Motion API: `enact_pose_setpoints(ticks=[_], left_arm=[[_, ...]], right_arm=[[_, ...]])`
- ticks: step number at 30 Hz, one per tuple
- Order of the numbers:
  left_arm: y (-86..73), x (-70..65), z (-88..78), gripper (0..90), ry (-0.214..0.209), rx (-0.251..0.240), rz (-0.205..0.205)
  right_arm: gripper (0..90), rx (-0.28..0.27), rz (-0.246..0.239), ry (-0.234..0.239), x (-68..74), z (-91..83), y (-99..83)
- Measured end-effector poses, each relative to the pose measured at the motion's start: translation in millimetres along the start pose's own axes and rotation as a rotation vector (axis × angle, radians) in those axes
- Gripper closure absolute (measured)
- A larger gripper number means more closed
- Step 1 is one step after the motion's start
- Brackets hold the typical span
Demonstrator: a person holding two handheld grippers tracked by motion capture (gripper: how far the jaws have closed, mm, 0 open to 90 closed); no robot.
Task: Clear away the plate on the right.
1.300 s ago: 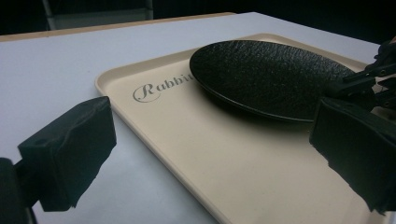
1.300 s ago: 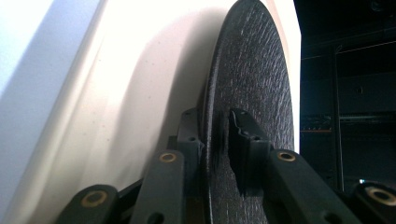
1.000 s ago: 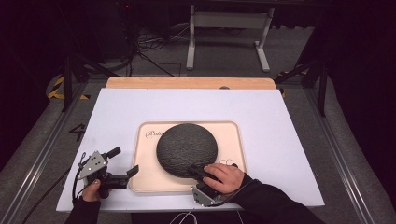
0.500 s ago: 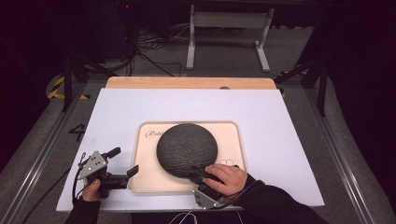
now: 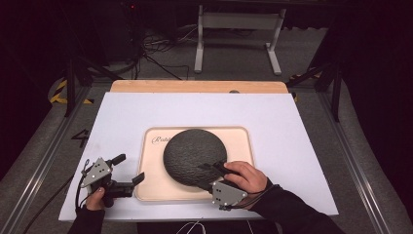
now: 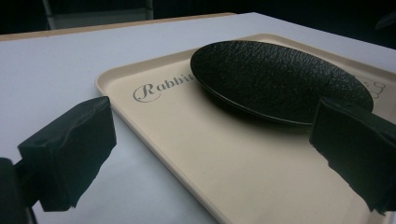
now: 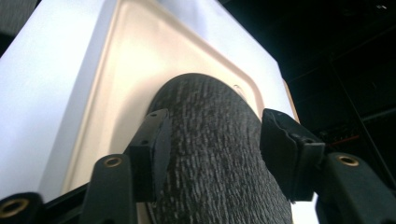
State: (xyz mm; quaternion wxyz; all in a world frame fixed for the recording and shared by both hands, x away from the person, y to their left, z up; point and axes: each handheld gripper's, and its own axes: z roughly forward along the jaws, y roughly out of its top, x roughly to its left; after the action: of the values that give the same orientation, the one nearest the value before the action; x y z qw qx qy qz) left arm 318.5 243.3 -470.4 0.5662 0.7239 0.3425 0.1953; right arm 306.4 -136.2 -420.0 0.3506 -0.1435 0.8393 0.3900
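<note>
Black plate (image 5: 195, 155) on beige tray (image 5: 243, 141)

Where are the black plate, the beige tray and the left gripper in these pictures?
black plate (image 5: 195, 155): high view, centre of its textured top.
beige tray (image 6: 187, 140): left gripper view, bare floor below the printed lettering.
left gripper (image 5: 128, 169): high view, midway between its open jaw tips, at the tray's left edge.

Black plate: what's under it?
The black plate sits on the beige tray, which lies on the white table. The tray surface directly beneath the plate is covered, so unseen.
</note>
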Motion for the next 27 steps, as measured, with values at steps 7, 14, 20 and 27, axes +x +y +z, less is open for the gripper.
enact_pose_setpoints(ticks=[7, 14, 20, 27], left_arm=[[0.0, 0.0, 0.0, 1.3, 0.0, 0.0, 0.0], [0.0, 0.1, 0.0, 1.3, -0.001, 0.001, 0.001], [0.0, 0.0, 0.0, 1.3, 0.0, 0.002, -0.001], [0.0, 0.0, 0.2, 1.3, 0.001, -0.001, 0.0]], right_arm=[[30.6, -0.101, 0.194, -0.014, -16.0, -8.8, -6.5], [26.6, -0.187, 0.42, -0.028, -34.0, -21.6, -14.3], [13.4, -0.193, 0.58, -0.074, -45.9, -30.3, -25.8], [9.3, -0.249, 0.746, -0.095, -59.7, -44.3, -44.4]])
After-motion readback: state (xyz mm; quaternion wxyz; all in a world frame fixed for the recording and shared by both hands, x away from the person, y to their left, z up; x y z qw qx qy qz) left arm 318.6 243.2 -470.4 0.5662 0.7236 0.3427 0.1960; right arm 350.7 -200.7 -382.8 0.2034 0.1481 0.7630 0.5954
